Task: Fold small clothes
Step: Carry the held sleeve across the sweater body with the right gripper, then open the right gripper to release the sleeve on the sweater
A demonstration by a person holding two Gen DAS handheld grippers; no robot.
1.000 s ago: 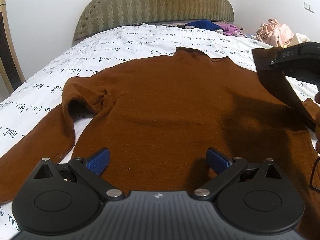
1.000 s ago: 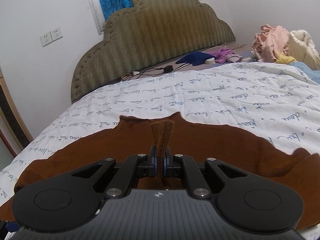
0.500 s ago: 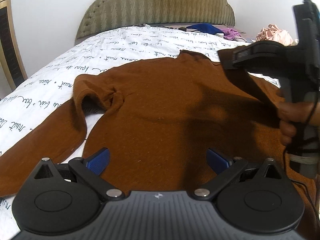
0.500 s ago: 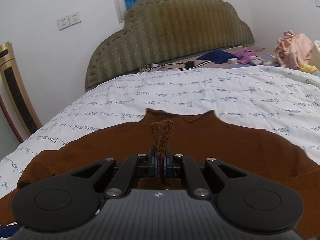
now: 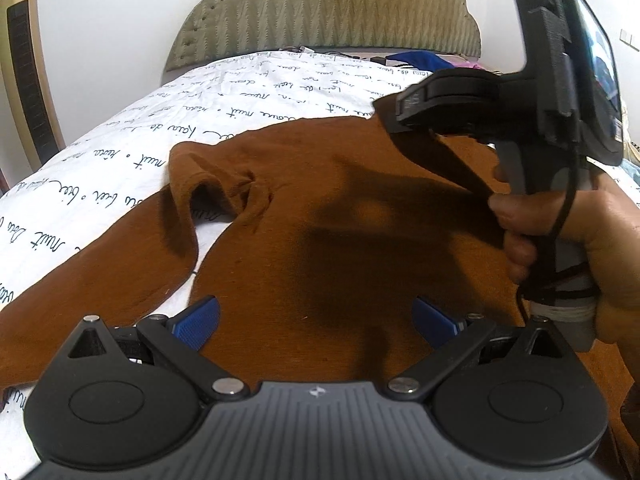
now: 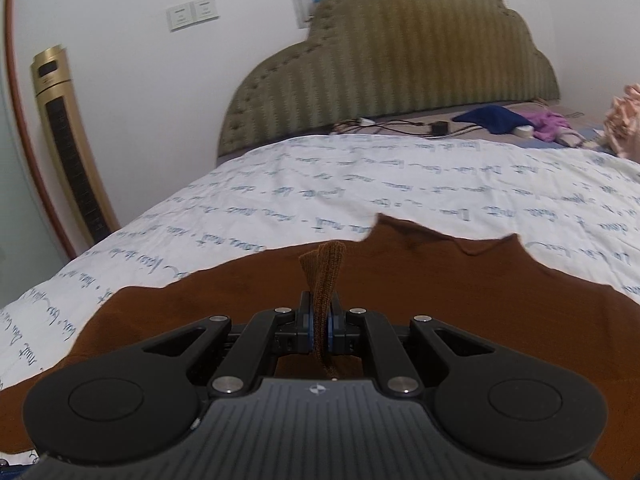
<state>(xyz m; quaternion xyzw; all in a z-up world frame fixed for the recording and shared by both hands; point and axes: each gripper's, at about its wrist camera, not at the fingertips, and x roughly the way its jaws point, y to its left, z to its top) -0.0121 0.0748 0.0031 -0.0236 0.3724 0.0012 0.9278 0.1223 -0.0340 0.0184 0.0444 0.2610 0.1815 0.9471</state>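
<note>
Sweater: my brown sweater [image 5: 320, 208] lies spread on the bed's white quilt [image 5: 248, 92], collar toward the headboard [image 5: 328, 12], body flat across the middle of the bed.
Left sleeve: it [image 5: 100, 264] runs out toward the bed's left edge, with a bunched fold at the armpit.
Right sleeve cuff: the ribbed cuff [image 6: 322, 276] stands up out of my right tool, lifted off the sweater's body.
Right gripper: my right gripper [image 6: 319, 330] is clamped on the cuff, blue pads pressed against the knit on both sides; from the left camera I see it held above the sweater's right half, the sleeve hanging from it in a dark strip.
Right hand: my right hand [image 5: 580, 248] wraps the gripper's handle, over the sweater's right side.
Left gripper: my left gripper [image 5: 316, 320] has its fingers spread wide apart, nothing between the blue pads [image 5: 198, 322]; whether it touches the sweater's lower edge I cannot tell.
Head of the bed: a dark blue cloth [image 6: 492, 118], a purple cloth [image 6: 554, 124] and black cables [image 6: 400, 124] lie on the strip below the headboard.
Far right corner: a pink heap of clothes [image 6: 626, 120] sits at the quilt's edge.
Left of the bed: a gold tower fan [image 6: 68, 140] stands against the wall.
</note>
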